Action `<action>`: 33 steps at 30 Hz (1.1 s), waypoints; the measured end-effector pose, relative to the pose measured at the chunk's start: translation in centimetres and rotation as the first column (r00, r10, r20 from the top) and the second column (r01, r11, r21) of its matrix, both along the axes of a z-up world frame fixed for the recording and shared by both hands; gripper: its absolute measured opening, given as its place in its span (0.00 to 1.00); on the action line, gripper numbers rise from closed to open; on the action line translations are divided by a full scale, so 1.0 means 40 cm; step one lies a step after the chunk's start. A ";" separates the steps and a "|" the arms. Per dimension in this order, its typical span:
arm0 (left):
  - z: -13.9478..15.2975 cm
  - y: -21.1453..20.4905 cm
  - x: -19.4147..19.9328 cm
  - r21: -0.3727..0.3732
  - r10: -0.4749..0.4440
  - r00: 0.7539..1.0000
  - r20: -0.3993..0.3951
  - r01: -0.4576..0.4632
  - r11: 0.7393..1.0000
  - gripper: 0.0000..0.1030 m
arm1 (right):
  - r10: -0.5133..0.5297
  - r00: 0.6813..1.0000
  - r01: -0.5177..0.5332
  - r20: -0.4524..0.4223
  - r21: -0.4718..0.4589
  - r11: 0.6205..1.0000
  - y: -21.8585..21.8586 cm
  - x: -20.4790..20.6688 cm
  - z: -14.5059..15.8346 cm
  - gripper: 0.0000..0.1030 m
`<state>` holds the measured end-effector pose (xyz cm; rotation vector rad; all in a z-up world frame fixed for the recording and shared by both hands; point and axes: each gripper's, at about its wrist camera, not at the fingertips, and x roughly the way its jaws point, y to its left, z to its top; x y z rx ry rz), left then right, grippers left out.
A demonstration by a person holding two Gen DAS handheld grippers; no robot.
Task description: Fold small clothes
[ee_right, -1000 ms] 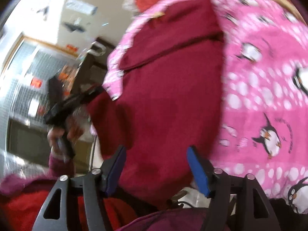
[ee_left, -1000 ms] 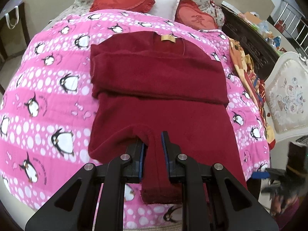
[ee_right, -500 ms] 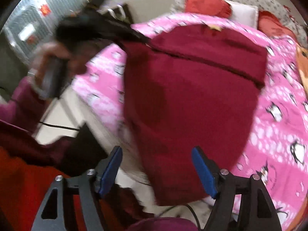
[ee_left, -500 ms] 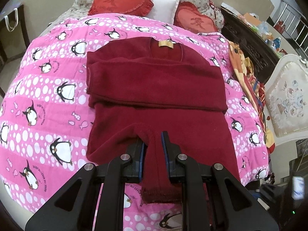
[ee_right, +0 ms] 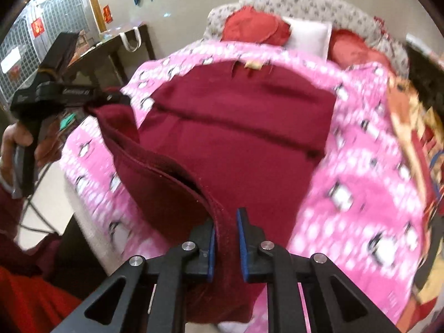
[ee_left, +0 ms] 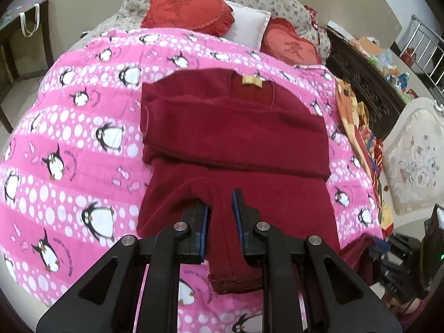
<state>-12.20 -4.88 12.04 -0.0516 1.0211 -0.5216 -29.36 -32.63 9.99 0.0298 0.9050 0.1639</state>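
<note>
On the bed, spread over the pink penguin blanket [ee_left: 83,127], lies the dark red sweater [ee_left: 236,127], its sleeves folded across the chest and a tan neck label [ee_left: 252,81] toward the pillows. My left gripper [ee_left: 222,222] is pinching a bunched fold of the sweater's bottom hem, the fabric squeezed between the blue pads [ee_left: 204,227] and hanging out behind them. My right gripper [ee_right: 225,245] has just been closing, and now its jaws press on the hem's other corner, the stitched edge running straight into the narrow gap between them. From the right wrist view the hem stretches in a raised band from my right jaws across to the left gripper, which my left hand [ee_right: 19,144] holds off the bed's edge. Two red heart-shaped cushions [ee_left: 186,11] and a white pillow [ee_left: 249,26] sit at the headboard, well apart from the sweater.
</note>
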 end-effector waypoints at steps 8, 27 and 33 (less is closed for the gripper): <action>0.028 -0.030 0.084 -0.008 0.037 0.998 0.048 -0.037 0.999 0.15 | -0.057 0.990 0.062 0.129 -0.037 0.997 -0.048 0.144 0.079 0.12; -0.015 -0.121 0.431 0.052 0.154 0.987 0.043 -0.156 0.986 0.15 | -0.074 0.987 0.087 0.145 -0.088 0.992 -0.135 0.568 0.082 0.12; -0.073 -0.141 0.511 0.039 0.150 0.989 -0.018 -0.149 0.988 0.15 | -0.103 0.992 0.108 0.074 -0.070 0.992 -0.175 0.680 0.006 0.12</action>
